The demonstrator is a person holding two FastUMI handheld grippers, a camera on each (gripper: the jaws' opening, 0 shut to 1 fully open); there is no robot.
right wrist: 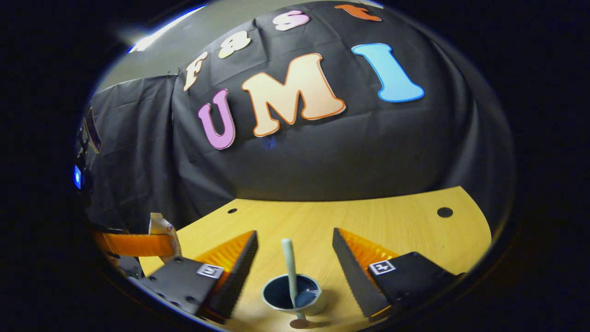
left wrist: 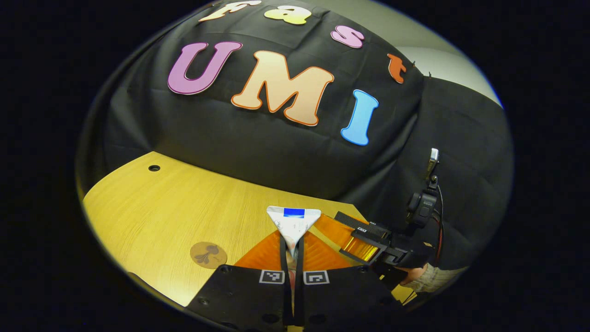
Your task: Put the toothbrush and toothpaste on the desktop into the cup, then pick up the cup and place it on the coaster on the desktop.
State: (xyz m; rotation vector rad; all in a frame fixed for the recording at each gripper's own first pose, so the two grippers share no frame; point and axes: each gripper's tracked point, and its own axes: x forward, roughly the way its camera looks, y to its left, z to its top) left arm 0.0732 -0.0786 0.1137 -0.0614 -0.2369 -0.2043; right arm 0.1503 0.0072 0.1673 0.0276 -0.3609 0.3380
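Left gripper view, toothpaste (left wrist: 293,226) clamped mid-table (left wrist: 152,207)

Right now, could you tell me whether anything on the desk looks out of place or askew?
Nothing looks spilled or damaged. The toothbrush leans in the cup, which stands upright on the desk, between the open right gripper. The toothpaste is clamped in the left gripper, off the desk. The coaster lies flat and bare.

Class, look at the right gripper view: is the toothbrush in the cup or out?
In: the pale slim toothbrush stands inside the upright, round dark-lined cup.
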